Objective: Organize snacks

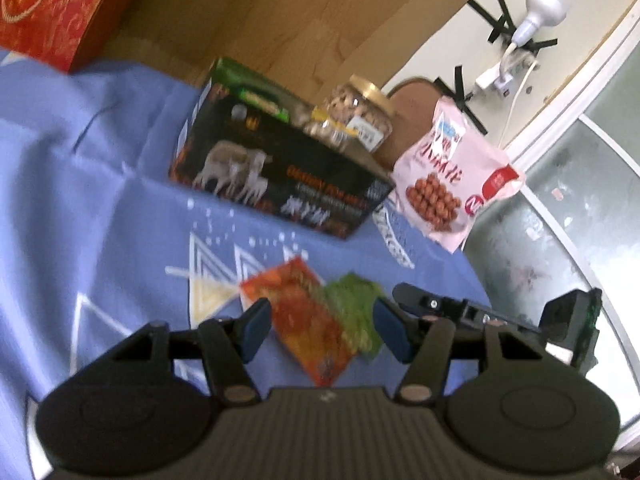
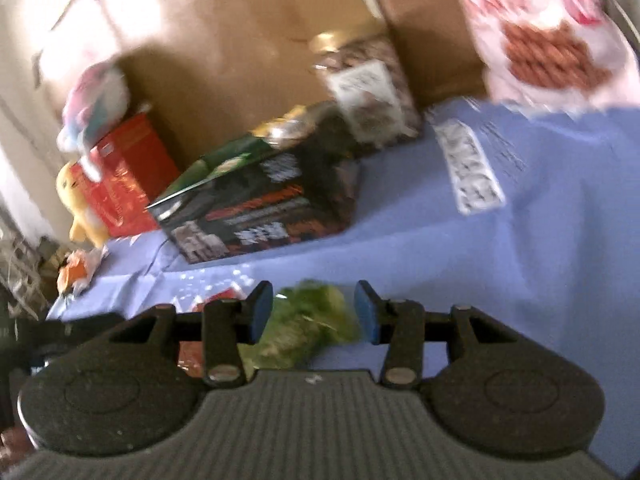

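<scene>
The left hand-held gripper [image 1: 320,330] stands apart around the orange packet [image 1: 308,320] on the tabletop [image 1: 100,168]; the right hand-held gripper [image 2: 310,312], apart, frames the green packet [image 2: 308,328]. The black box [image 1: 276,172] lies at twelve o'clock.

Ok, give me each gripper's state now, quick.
Left gripper: open, jaws either side of the orange snack packet, not gripping.
Right gripper: open, jaws around the green snack packet, not gripping.

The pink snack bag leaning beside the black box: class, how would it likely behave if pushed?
The pink snack bag is a puffy soft pouch, so probably light and floppy. It leans at the cloth's edge by the black box, so a push would likely topple it.
</scene>
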